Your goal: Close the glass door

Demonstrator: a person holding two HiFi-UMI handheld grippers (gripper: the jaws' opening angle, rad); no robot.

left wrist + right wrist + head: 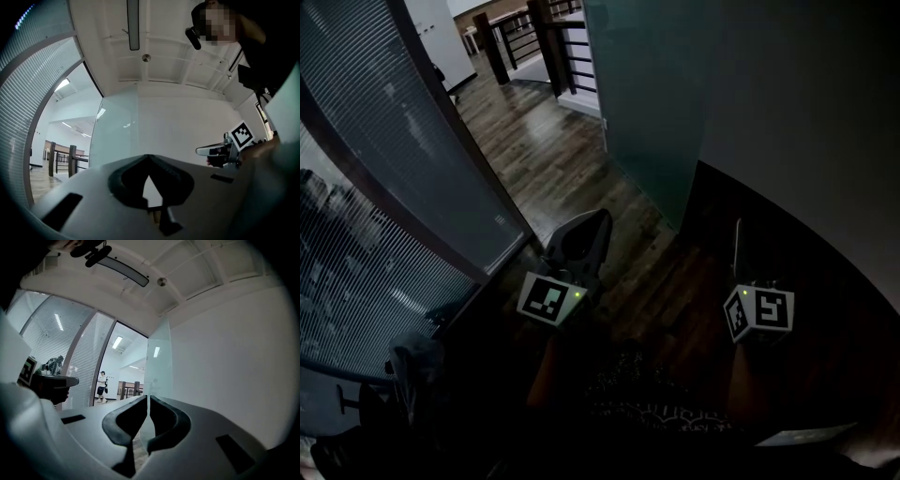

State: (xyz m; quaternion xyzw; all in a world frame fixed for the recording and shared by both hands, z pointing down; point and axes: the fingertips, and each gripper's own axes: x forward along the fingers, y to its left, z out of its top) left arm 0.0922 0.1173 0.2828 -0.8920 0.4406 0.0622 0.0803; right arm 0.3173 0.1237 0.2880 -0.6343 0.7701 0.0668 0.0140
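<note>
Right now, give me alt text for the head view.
Looking down, the frosted glass door stands open over a dark wooden floor. The left gripper and right gripper hover short of it, touching nothing.

**Cut-off, hidden and unresolved areas**
The glass door (642,103) is cut off by the top edge of the head view. In the right gripper view, its lower part is hidden behind the right gripper (148,397). The distant person (101,386) beyond the doorway is too small to show any detail. The dark shape (412,370) at the lower left of the head view is lost in shadow and cannot be identified.
</note>
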